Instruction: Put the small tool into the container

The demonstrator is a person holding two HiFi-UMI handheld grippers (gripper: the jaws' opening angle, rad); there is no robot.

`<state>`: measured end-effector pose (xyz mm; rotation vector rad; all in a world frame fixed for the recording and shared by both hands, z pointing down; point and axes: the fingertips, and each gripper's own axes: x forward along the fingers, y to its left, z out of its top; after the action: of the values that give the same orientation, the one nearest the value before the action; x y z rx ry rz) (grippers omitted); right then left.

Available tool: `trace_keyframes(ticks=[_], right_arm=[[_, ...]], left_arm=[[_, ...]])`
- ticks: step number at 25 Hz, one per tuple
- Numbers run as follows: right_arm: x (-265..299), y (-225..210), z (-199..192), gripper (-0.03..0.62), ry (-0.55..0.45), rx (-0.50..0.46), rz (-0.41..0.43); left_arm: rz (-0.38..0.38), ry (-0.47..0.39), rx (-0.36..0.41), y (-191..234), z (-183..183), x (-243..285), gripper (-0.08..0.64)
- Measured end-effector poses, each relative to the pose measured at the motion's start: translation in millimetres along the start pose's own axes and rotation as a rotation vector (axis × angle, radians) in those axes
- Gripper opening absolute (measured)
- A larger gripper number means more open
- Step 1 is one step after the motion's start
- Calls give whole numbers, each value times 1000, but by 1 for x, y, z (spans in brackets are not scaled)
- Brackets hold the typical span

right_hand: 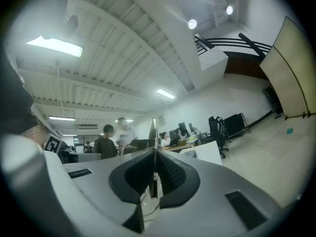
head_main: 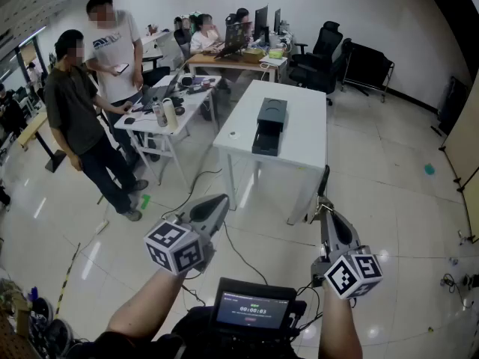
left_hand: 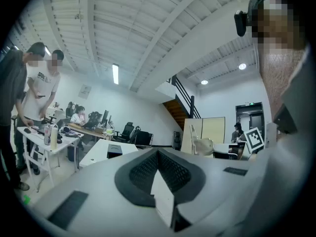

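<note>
Tongs: left gripper [head_main: 218, 203] and right gripper [head_main: 323, 185], both clenched empty, lower frame; black container [head_main: 269, 124] on white table [head_main: 310, 144], upper centre; small tool indiscernible; approach step, likely requiring advance to table, opened jaws.

The bare left forearm [head_main: 142, 311] and right forearm [head_main: 338, 327] reach forward on either side of the black chest-mounted screen [head_main: 253, 309]. The grey two-jaw left gripper [head_main: 215, 205] and the matching right gripper [head_main: 323, 191] both have their jaws pressed together, with nothing between them.
</note>
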<state>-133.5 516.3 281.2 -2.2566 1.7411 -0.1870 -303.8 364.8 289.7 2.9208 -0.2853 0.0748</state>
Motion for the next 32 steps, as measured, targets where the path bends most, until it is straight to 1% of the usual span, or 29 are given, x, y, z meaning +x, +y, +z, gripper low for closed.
trace_keyframes(ticks=[3,7,10,13,15,17,19,21,24,26,29,32], right_arm=[[3,-14,6,10,21,-26,25],[28,-36,5,11,42,-14,44],[57,-50,-1,9,54,-9,38],[92,-62,-9,9,61,-15,31],[120,-67,-12,9,61,-25,23],[156,-65,-13,9,59,-34,15],[196,-60,-15,10,64,-43,6],[239,-57,-16,9,76,-53,-14],[302,-57,-18,9,82,-58,-55],[338,-59,-18,11,79,-60,-77],[383,-63,-15,10,64,-69,-93],[420,-63,-17,10,66,-80,-94]], left_arm=[[39,26,8,-4,-7,14,17],[48,40,1,4,-10,42,17],[45,52,-8,24,-13,66,17],[36,44,-23,54,-14,95,17],[22,42,-25,79,-11,116,17],[6,47,-4,110,-3,136,17],[-5,40,29,147,13,155,17],[-4,22,39,189,30,174,17],[4,12,15,254,45,199,17],[-3,14,4,288,53,217,17],[-20,6,9,330,65,243,17],[-31,8,-22,365,66,260,17]])
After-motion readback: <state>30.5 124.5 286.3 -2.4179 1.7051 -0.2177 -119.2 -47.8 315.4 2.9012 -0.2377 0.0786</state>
